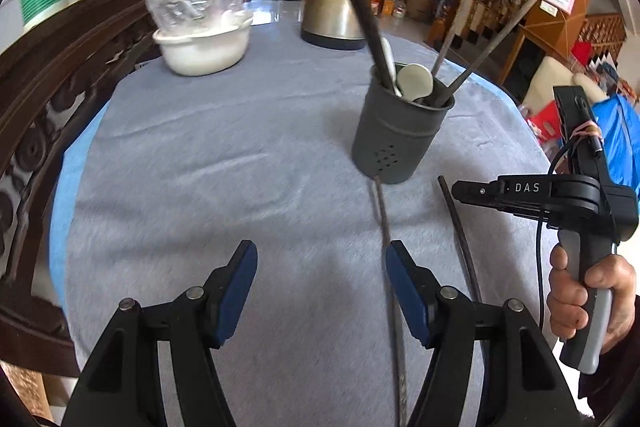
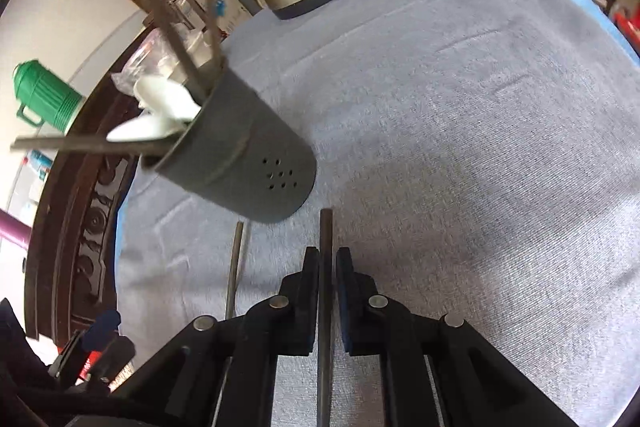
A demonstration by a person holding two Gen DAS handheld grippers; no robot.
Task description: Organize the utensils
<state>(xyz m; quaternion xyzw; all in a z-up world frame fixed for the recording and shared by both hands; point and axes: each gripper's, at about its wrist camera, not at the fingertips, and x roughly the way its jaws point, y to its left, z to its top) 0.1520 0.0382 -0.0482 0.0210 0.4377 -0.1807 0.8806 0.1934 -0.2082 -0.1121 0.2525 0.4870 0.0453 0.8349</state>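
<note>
A grey utensil holder [image 1: 400, 139] stands on the grey tablecloth [image 1: 220, 167], holding several chopsticks and white spoons; it also shows in the right wrist view [image 2: 244, 163]. Two dark chopsticks lie in front of it: one [image 1: 386, 227] runs past my left gripper's right finger, the other [image 1: 460, 227] lies to its right. My left gripper [image 1: 322, 259] is open and empty above the cloth. My right gripper [image 2: 327, 259] has its jaws nearly closed around the right chopstick [image 2: 325, 239], a thin gap showing on each side; the other chopstick [image 2: 235, 263] lies to its left.
A brass kettle [image 1: 336, 11] and a white bowl [image 1: 204, 47] holding wrapped glass bowls stand at the far side. A carved dark wooden rail [image 1: 60, 99] runs along the table's left edge. A green jug [image 2: 44, 95] stands beyond it.
</note>
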